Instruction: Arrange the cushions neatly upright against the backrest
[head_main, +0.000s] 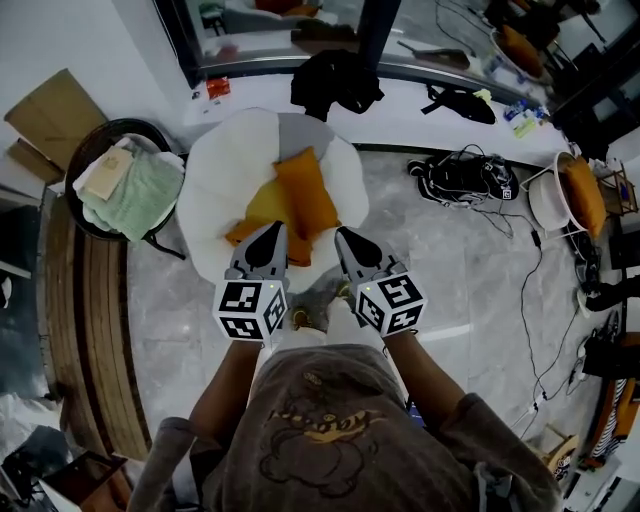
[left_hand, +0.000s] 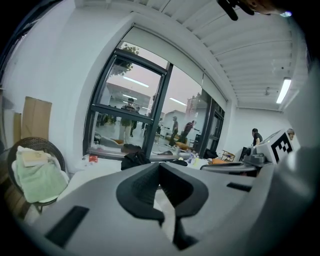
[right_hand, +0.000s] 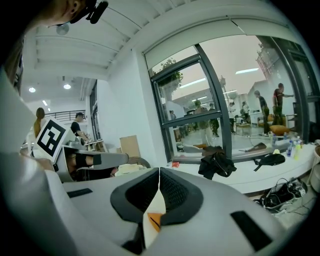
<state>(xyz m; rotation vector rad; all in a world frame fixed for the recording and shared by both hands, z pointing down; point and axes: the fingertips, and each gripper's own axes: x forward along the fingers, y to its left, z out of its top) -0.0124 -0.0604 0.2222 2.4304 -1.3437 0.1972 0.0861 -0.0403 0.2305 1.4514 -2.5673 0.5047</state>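
A white petal-shaped chair (head_main: 215, 175) stands in front of me in the head view. An orange cushion (head_main: 308, 190) lies flat on its seat, over a yellow cushion (head_main: 264, 203). Another orange cushion (head_main: 243, 232) pokes out beneath them at the front. My left gripper (head_main: 273, 230) hovers at the seat's front edge, jaws shut and holding nothing. My right gripper (head_main: 341, 235) is beside it, also shut and holding nothing. In the left gripper view the left gripper (left_hand: 160, 167) points level toward the windows. In the right gripper view a sliver of orange cushion (right_hand: 154, 219) shows below the right gripper (right_hand: 159, 172).
A round wicker chair with a green towel (head_main: 135, 190) stands left of the white chair. Cardboard (head_main: 45, 112) leans on the wall. On the white ledge lie a black garment (head_main: 335, 80) and a black bag (head_main: 460, 100). A cable tangle (head_main: 465, 178) and a white tub with an orange cushion (head_main: 580, 195) are right.
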